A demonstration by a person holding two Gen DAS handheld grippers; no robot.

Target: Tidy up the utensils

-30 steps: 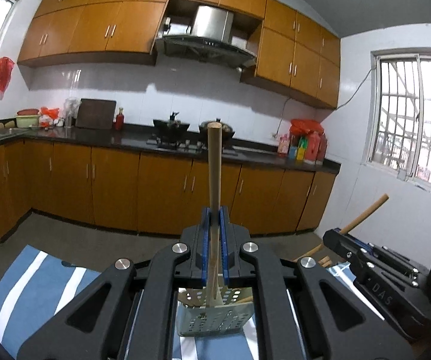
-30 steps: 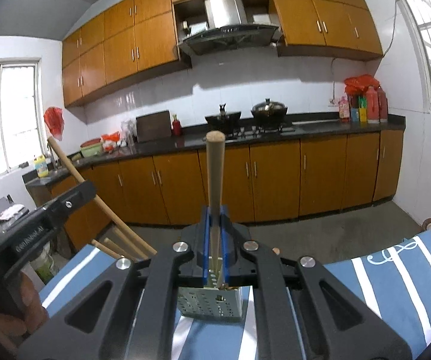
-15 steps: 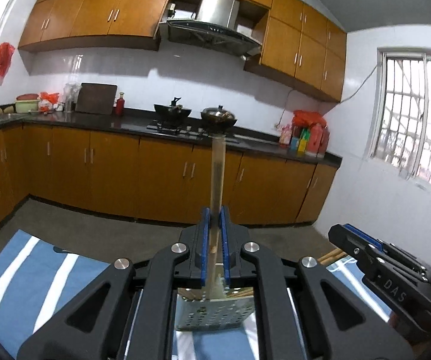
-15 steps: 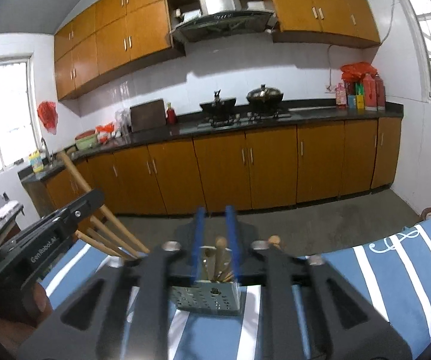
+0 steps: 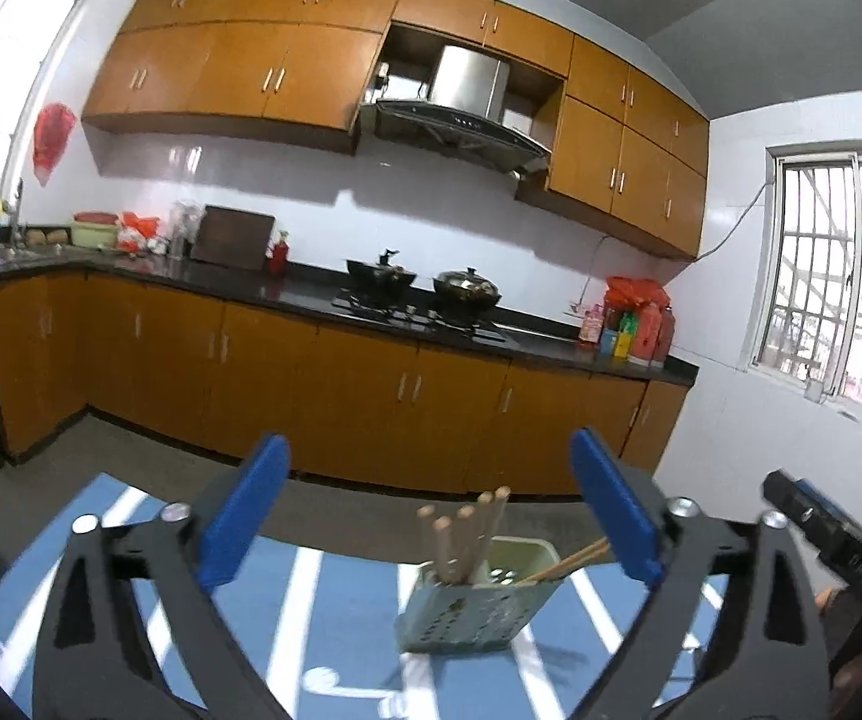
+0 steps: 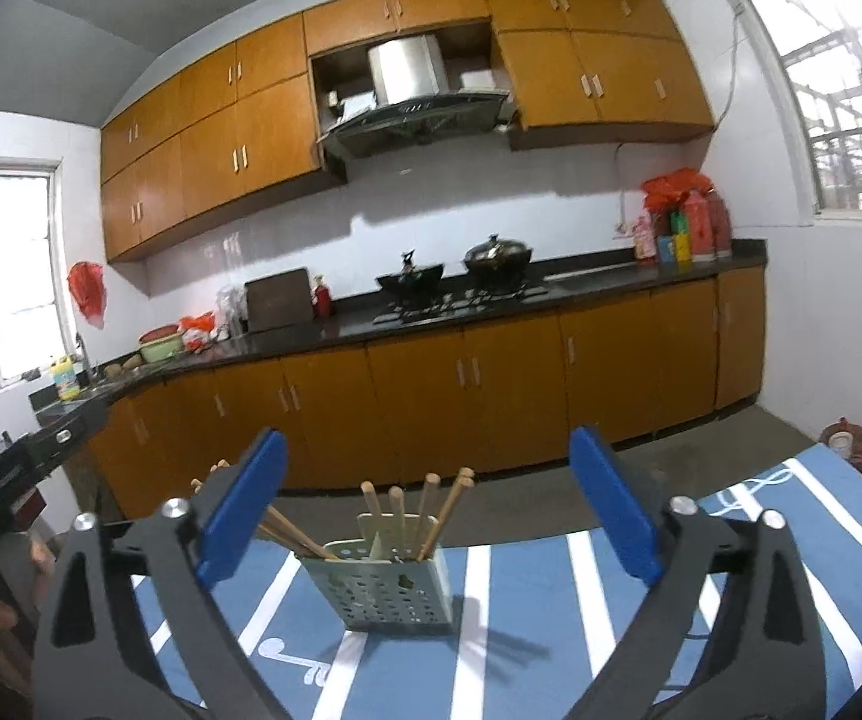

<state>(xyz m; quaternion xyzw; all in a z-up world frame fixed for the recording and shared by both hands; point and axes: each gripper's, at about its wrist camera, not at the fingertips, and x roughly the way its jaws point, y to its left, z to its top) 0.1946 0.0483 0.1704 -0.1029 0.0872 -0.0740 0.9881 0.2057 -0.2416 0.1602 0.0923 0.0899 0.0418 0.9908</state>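
Note:
A pale green perforated utensil holder [image 5: 479,606] [image 6: 395,588] stands on the blue striped tablecloth [image 5: 341,600] [image 6: 551,600]. Several wooden handles [image 5: 461,540] [image 6: 407,510] stick up from it, and chopsticks [image 5: 575,558] lean out of one side. My left gripper [image 5: 428,480] is back from the holder, its jaws opening wide with nothing between the blue pads [image 5: 245,516]. My right gripper [image 6: 425,480] is likewise drawn back, its jaws opening and empty. Each gripper shows at the edge of the other's view: the right gripper [image 5: 821,528] and the left gripper [image 6: 41,444].
Beyond the table's far edge lies bare floor, then orange base cabinets under a black counter [image 5: 311,294] with two pots [image 6: 491,255] on a stove. Windows flank the room. A small brown jar [image 6: 845,444] sits on the floor at the right.
Both grippers were shut on upright wooden handles over the holder. They let go, spread wide and pulled back; the handles now stand in the holder.

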